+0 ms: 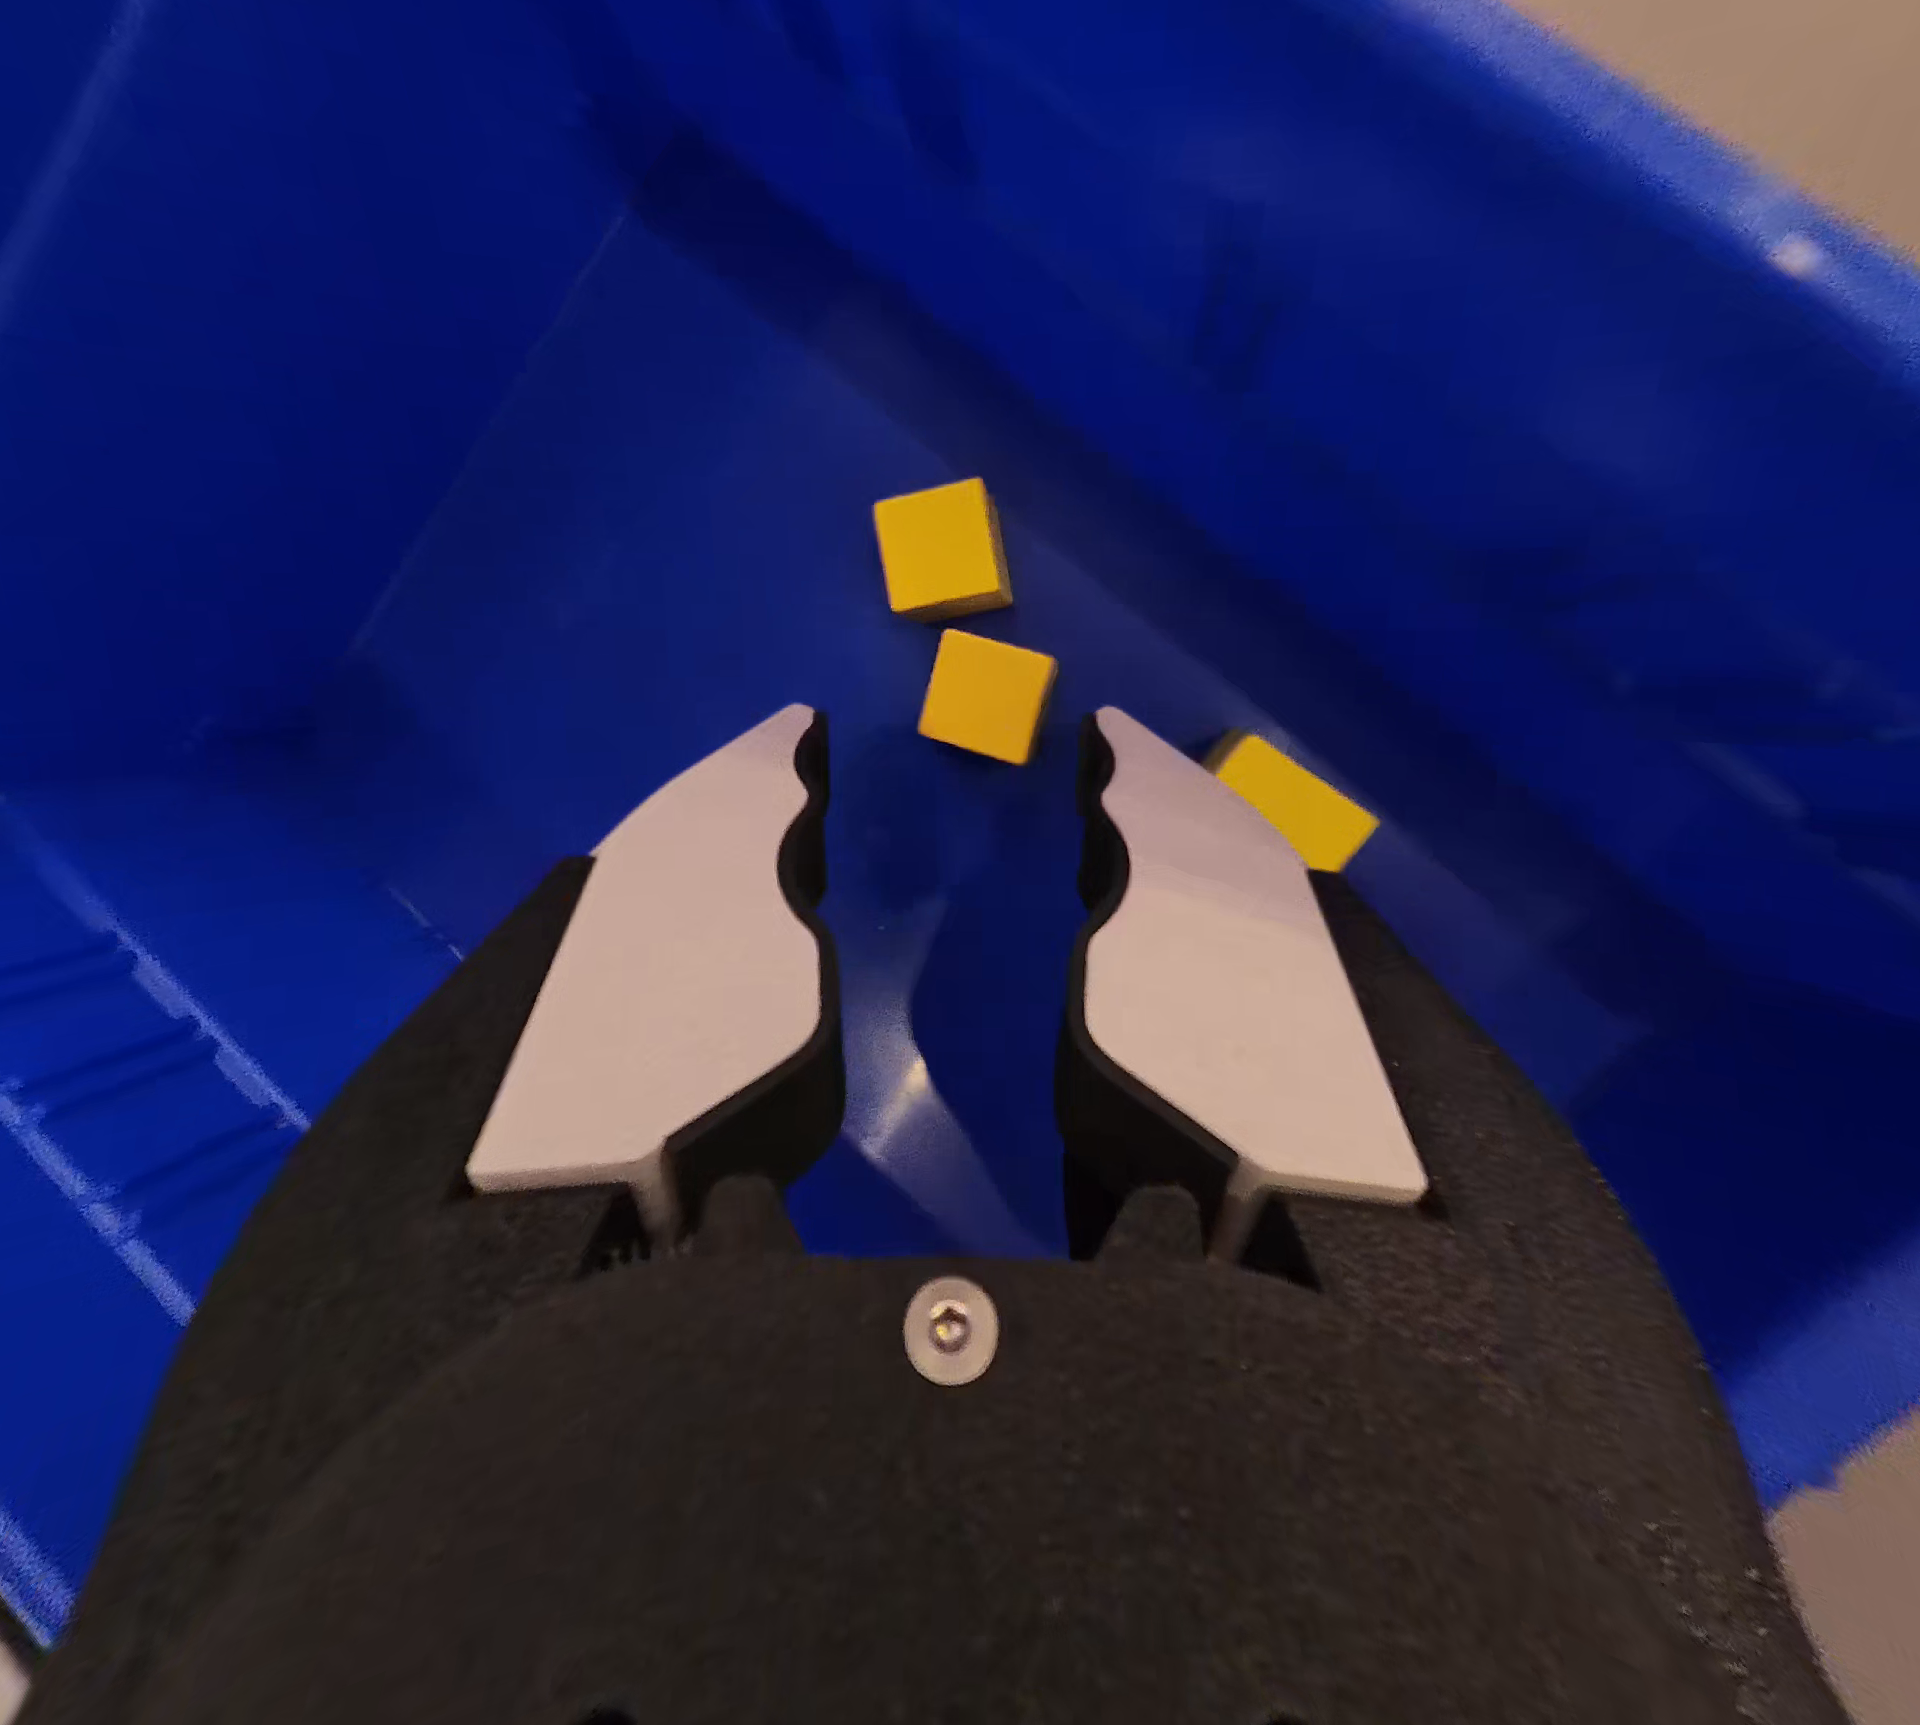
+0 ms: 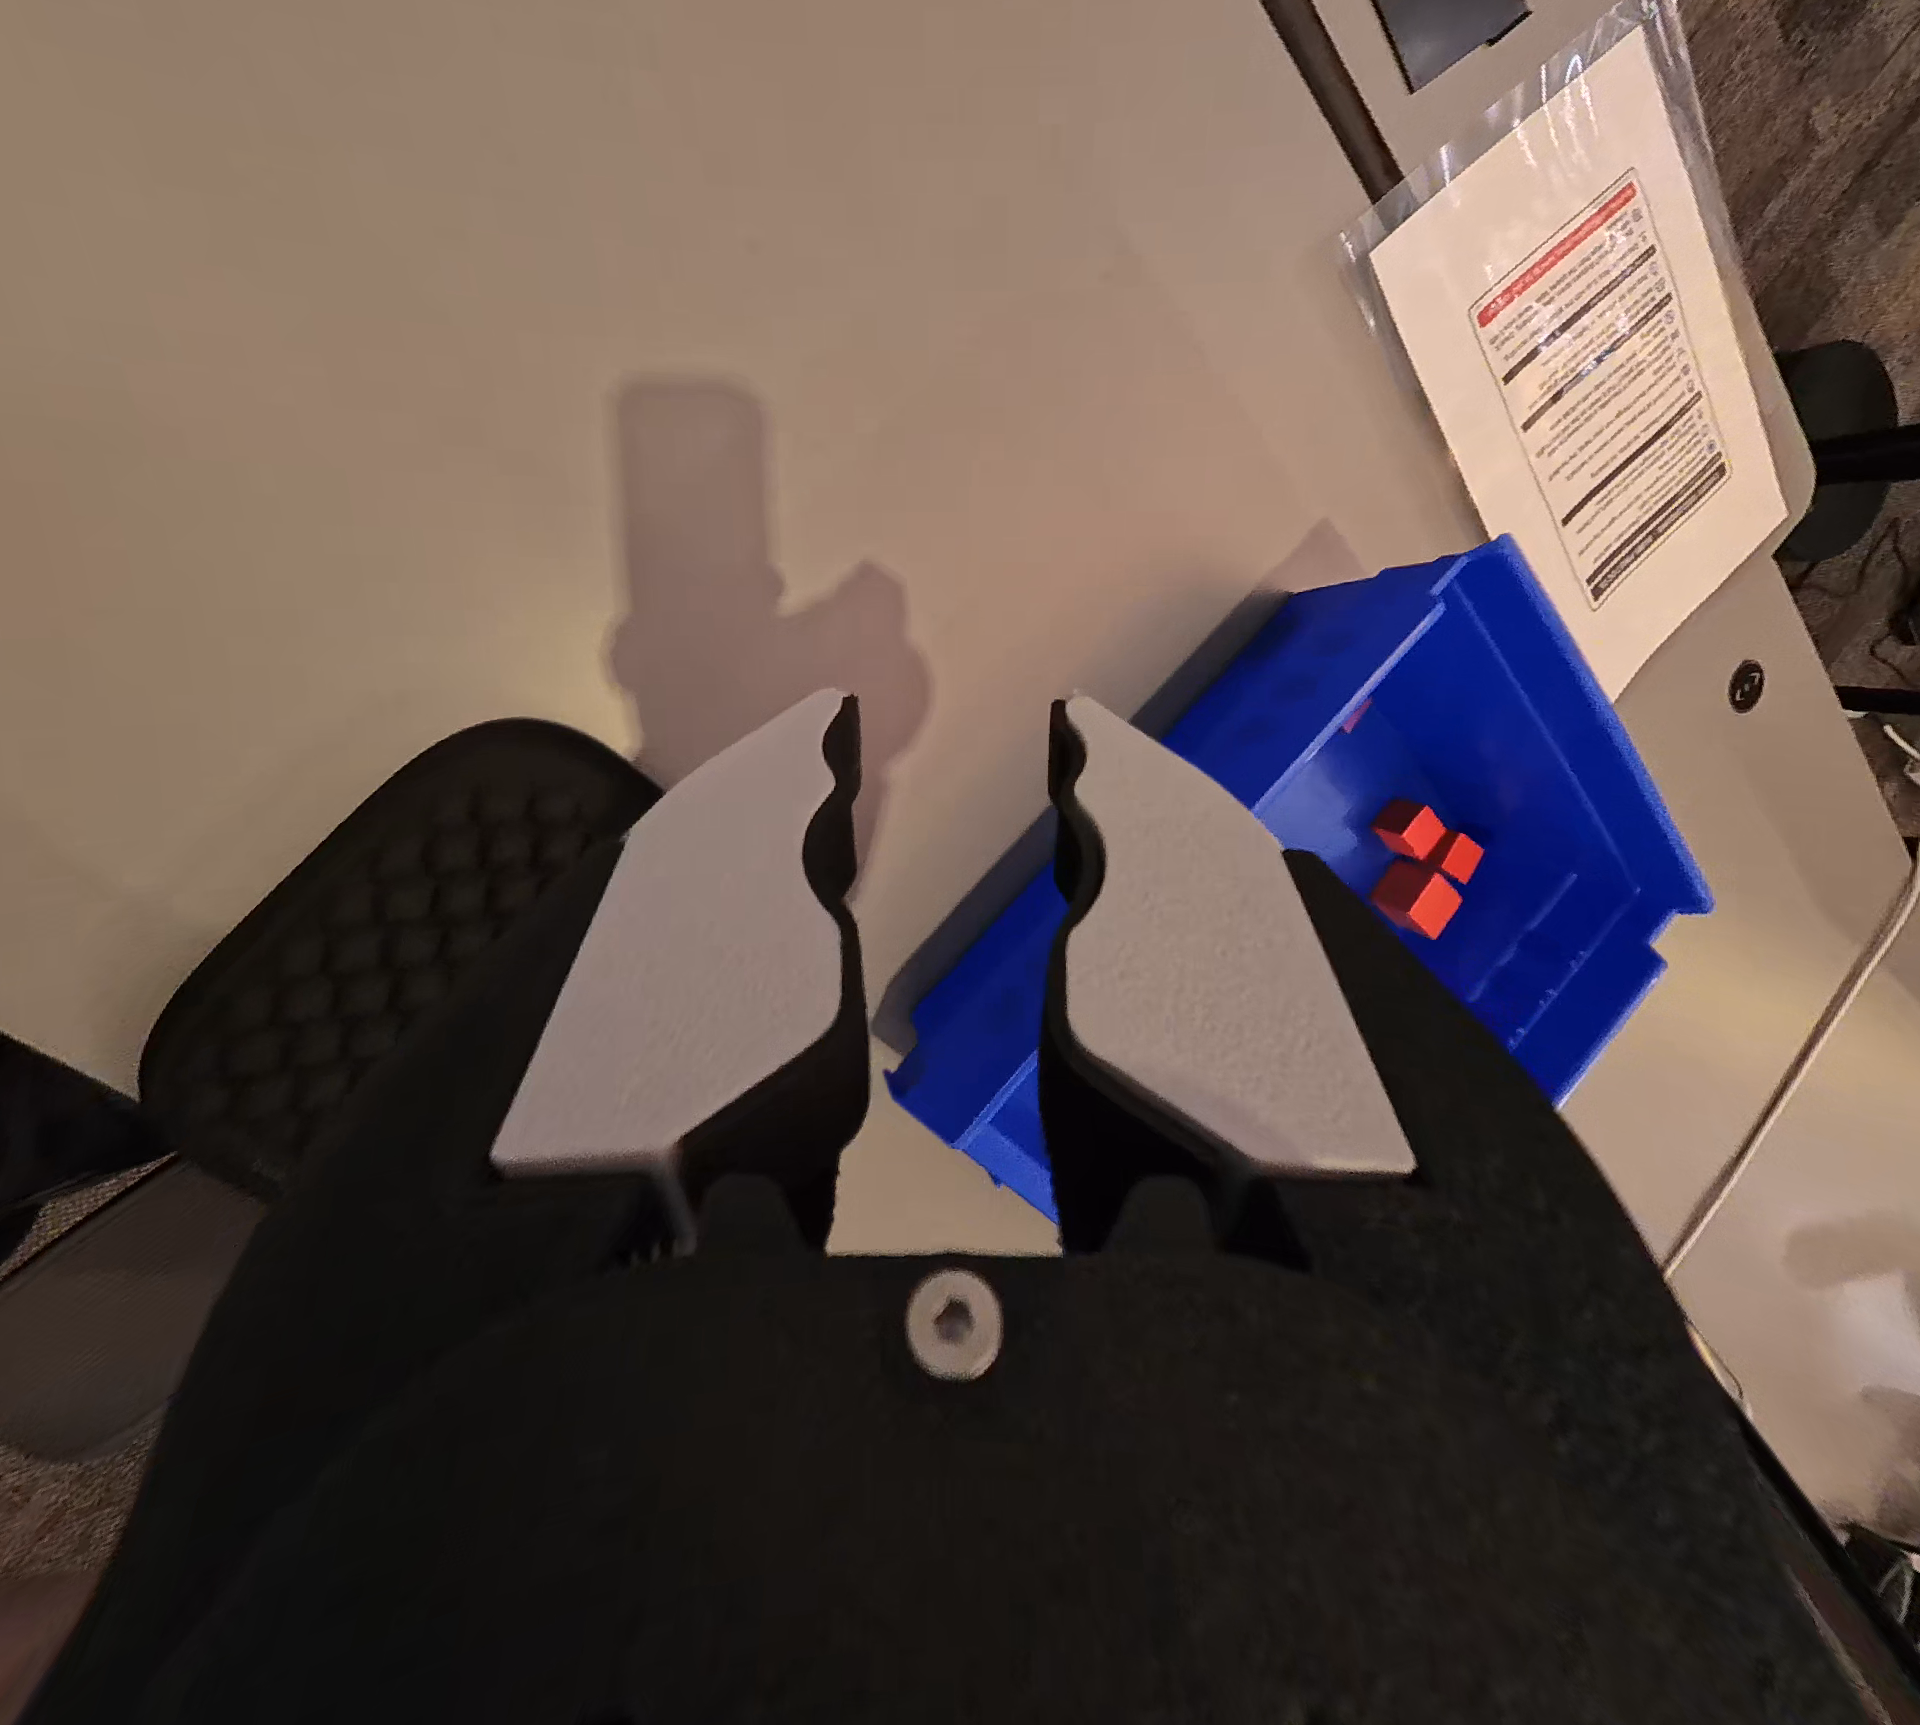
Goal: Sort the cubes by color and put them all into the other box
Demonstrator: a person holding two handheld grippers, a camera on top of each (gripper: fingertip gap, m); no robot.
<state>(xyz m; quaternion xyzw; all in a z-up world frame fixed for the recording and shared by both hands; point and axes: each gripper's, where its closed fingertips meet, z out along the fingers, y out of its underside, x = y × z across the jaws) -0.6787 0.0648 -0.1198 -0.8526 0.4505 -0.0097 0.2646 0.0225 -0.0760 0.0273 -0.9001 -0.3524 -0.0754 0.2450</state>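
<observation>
Left wrist view first: your left tool (image 1: 951, 719) was hanging inside a blue box (image 1: 520, 325), fingers spread apart with nothing between them. Three yellow cubes (image 1: 985, 694) sat on the box floor just past the tips, loosely clustered near the far wall. The nearest was right in line with the gap, another (image 1: 940, 545) lay just beyond it, and a third (image 1: 1294, 802) was half hidden behind the right-hand finger. My guess is you were parked there because that box was your yellow spot, either just let go or lining up a grab, can't tell which. The cubes looked small, matte, sharp-edged, bright yellow, and each was turned a different way.

Right wrist view: your right tool (image 2: 954, 719) was also released and empty, held well above the pale tabletop (image 2: 520, 117), not over anything. A second blue box (image 2: 1538, 740) sat off to the right with three red cubes (image 2: 1421, 849) bunched together and touching on its floor. Looked like that tool was just waiting its turn. A sheet of paper in a plastic sleeve (image 2: 1558, 345) lay beyond that box.
</observation>
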